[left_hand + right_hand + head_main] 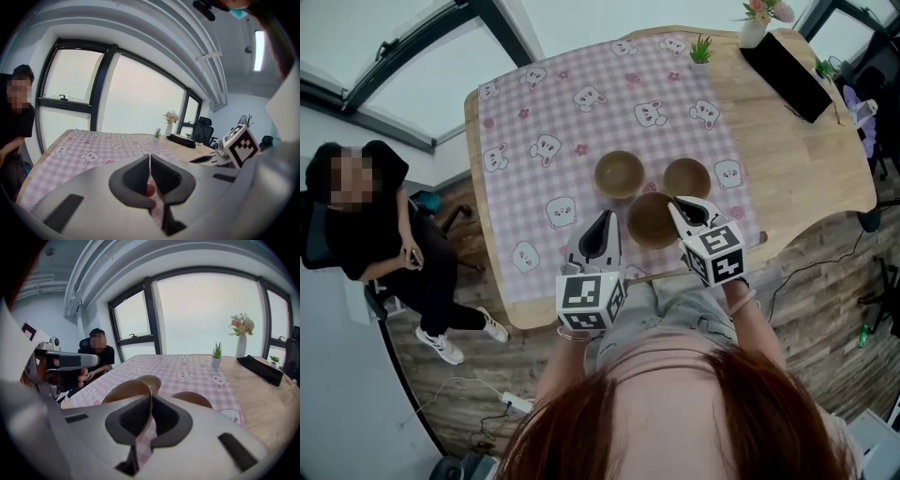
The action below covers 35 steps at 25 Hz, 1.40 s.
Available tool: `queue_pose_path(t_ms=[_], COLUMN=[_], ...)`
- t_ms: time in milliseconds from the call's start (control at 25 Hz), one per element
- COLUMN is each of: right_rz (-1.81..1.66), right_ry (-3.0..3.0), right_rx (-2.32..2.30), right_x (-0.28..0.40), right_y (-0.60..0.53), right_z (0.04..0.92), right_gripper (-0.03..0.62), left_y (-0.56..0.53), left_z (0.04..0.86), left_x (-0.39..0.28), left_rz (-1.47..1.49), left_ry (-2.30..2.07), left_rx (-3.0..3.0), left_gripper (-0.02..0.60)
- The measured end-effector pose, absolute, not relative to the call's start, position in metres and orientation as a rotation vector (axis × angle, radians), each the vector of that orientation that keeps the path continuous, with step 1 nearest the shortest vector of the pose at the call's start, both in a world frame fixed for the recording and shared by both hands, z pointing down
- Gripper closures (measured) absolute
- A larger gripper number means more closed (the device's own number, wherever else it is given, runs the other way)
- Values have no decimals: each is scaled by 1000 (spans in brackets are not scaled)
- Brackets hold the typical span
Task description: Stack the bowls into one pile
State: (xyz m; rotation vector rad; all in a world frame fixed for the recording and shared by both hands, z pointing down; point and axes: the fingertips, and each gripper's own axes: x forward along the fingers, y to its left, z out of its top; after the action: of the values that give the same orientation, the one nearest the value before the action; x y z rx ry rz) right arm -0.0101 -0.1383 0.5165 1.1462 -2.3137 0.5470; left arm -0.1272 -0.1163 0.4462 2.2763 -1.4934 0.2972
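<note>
Right gripper view shows the right gripper (150, 401) pinching the rim of the near bowl (125, 389) (left gripper (150, 161) jaws pressed together, empty), second bowl (150, 379) and third bowl (193, 398) just beyond it; best lifted level, lowered centred.

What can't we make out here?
Head view: rim of the near bowl at the grip, covered by the right tongs.
Right gripper view: lower part of the right bowl, behind the tongs' body.
Left gripper view: reddish spot between the shut left tongs, too blurred to identify.
Head view: black item far down the table, too small to identify.
</note>
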Motion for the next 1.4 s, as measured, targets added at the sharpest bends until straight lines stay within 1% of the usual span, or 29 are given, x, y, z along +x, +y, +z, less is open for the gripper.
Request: queue_pose_path(t_ms=[880,1400], right_rz=[498,499], right_ry=[-2419,-2437], right_rx=[1011,910], right_x=[-34,-54], right_y=[-211,-237], right_z=[502,517], right_gripper=[579,579], left_y=[-155,-164], left_z=[448,455], left_x=[-133,-138], left_rz=[319,341], left_ry=[-1619,-1672], left_rx=[2182,2127], left_gripper=[566,566])
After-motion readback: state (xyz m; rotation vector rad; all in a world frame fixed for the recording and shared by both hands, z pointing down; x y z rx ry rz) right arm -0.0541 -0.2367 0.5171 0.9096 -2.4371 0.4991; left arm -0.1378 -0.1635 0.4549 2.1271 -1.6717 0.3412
